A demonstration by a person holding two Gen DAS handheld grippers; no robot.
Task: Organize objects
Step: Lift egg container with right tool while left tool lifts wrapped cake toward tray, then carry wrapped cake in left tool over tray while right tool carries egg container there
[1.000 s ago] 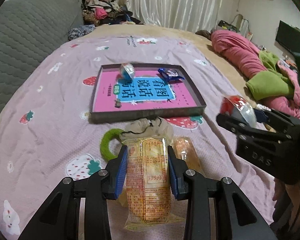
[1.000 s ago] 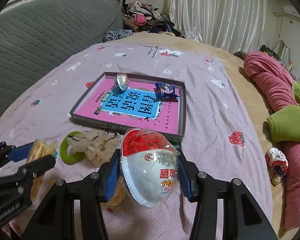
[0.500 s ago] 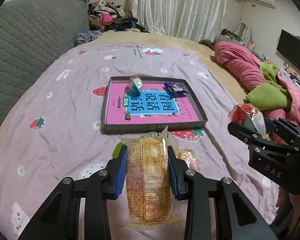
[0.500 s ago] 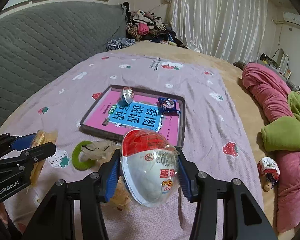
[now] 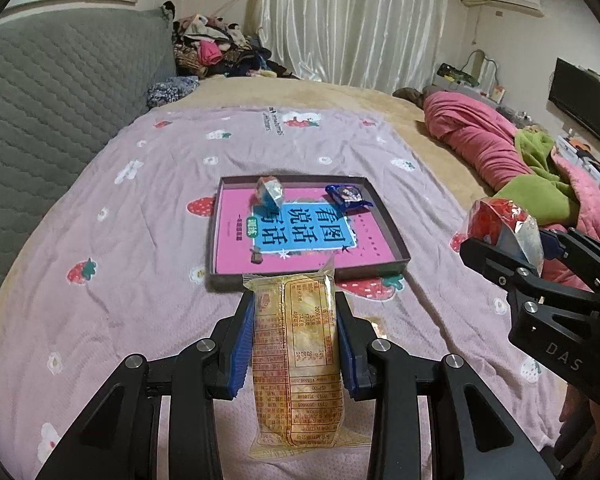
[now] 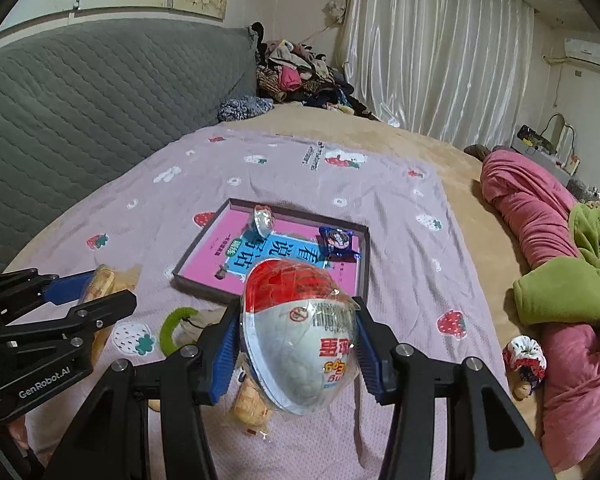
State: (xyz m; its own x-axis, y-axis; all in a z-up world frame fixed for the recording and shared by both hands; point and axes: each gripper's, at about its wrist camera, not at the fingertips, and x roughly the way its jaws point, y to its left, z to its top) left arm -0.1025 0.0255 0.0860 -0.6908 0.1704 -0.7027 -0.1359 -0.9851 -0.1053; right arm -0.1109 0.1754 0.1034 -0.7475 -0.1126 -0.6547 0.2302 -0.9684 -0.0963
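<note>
My left gripper [image 5: 296, 312] is shut on a yellow packaged cake [image 5: 298, 364] and holds it above the bed, short of the shallow box [image 5: 392, 236] with the pink and blue book inside. My right gripper [image 6: 298, 324] is shut on a red and white dome-shaped snack pack [image 6: 300, 336], also raised; it shows at the right of the left wrist view [image 5: 504, 232]. In the box lie a small clear-wrapped snack [image 5: 269, 193] and a blue wrapped snack [image 5: 348, 196]. Another yellow cake pack [image 6: 248, 404] lies on the sheet below the right gripper.
A green ring with a beige cloth [image 6: 176, 324] lies on the purple strawberry sheet [image 5: 120, 240]. A grey quilted headboard [image 5: 40, 92] stands to the left. Pink and green bedding [image 6: 548, 264] is piled on the right, with a small cloth pouch [image 6: 524, 356] beside it.
Both grippers have risen and pulled back from the bed with their packs still held. The box and the sheet look farther away.
</note>
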